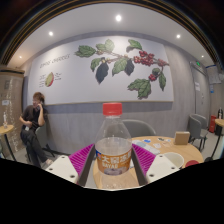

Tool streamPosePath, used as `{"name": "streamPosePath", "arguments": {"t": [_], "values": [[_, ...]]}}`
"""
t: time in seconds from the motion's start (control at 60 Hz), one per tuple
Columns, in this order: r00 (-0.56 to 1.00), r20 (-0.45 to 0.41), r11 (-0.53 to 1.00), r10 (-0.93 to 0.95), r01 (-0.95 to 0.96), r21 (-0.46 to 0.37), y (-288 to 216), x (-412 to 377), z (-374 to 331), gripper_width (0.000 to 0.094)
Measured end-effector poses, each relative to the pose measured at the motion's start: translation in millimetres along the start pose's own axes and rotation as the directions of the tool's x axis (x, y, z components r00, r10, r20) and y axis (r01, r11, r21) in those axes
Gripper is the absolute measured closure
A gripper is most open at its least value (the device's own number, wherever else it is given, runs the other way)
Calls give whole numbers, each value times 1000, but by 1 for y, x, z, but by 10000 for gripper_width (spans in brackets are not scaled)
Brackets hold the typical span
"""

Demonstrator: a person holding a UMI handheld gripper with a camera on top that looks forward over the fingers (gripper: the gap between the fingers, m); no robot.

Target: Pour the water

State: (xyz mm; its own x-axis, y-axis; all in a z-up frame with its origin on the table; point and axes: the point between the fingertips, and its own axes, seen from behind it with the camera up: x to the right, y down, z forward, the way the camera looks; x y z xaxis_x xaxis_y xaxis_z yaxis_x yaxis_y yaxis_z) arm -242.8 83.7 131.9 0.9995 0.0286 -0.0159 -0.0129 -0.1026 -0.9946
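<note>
Indoors, under recessed ceiling lights, with a grey wall carrying a large mural (118,62) of green leaves and red berries. Nearest the lens, tool (115,160) with both fingers (82,157) showing magenta pads, set to either side of a clear plastic bottle (114,147). Pads close against the bottle's flanks, apparently pressing on it from both sides, so closed about the bottle rather than spread wide. Bottle upright, red cap (113,110) still on, amber-tinted liquid filling the lower part, a pale band around the middle. Beneath and just past the fingers, a wooden bench (180,152), curved at its edge. On that bench, off to the right beyond the tool, a small upright brown box-like item (182,138), too small to identify. Farther back on the left, a seated person (36,120) in dark clothes beside another table, well apart from the bottle. On the far right, dark chairs (198,128) against the wall.
</note>
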Motion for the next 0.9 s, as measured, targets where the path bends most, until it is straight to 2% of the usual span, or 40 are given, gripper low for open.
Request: {"name": "streamPosePath", "arguments": {"t": [0.033,0.05,0.133,0.233,0.317,0.433,0.533,0.55,0.633,0.767,0.783,0.9], "values": [[1000,-10,1000,4,-4,3,1,2,3,352],[1000,-20,1000,3,-3,10,0,5,4,385],[997,-77,998,28,-24,51,-5,8,6,436],[998,-41,994,49,-45,100,-8,5,2,569],[991,-67,985,117,-108,132,-9,21,7,610],[911,-3,901,413,-409,143,-6,33,4,612],[659,119,653,743,-752,91,-4,43,5,612],[615,115,608,780,-789,94,-3,27,3,613],[324,171,327,931,-945,7,0,43,-2,613],[-58,156,-50,986,-997,-58,-3,34,-10,582],[-76,147,-69,986,-996,-48,-12,28,-9,581],[-254,171,-237,952,-965,-115,-18,32,-18,567]]}}
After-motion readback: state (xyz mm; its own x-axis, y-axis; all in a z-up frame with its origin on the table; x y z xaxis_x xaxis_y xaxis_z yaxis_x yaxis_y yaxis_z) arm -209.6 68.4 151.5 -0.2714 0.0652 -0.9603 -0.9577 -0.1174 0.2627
